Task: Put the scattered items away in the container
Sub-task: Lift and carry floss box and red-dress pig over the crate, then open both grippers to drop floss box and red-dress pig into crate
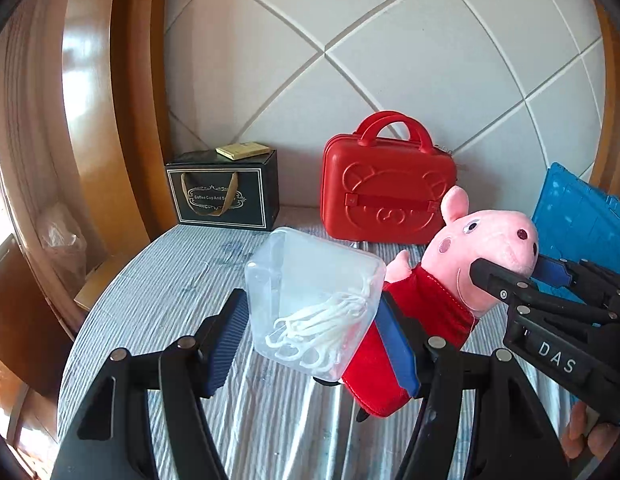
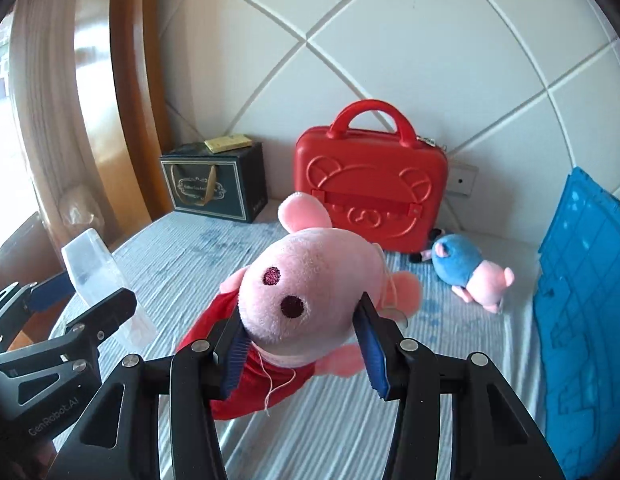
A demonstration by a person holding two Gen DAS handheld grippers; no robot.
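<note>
The pink plush pig [image 2: 310, 280] in a red velvet dress hangs above the striped bedsheet [image 2: 182, 256], its soft snout pinched between the right gripper [image 2: 306, 348] jaws. The left gripper [image 1: 313, 332] jaws clamp a clear plastic box [image 1: 313, 292] with white floss picks [image 1: 321, 324] inside. Behind stands a glossy red case [image 2: 369, 196]; a ribbed blue crate [image 2: 581, 300] is at right.

Fuzzy pig plush [image 2: 310, 292] — clear plastic box [image 1: 313, 300] (glossy) — ribbed cloth [image 1: 190, 280].

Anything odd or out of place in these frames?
Small blue pig plush lies toppled on the bedsheet beside the red case. A loose thread dangles from the pink pig plush in the right gripper.
</note>
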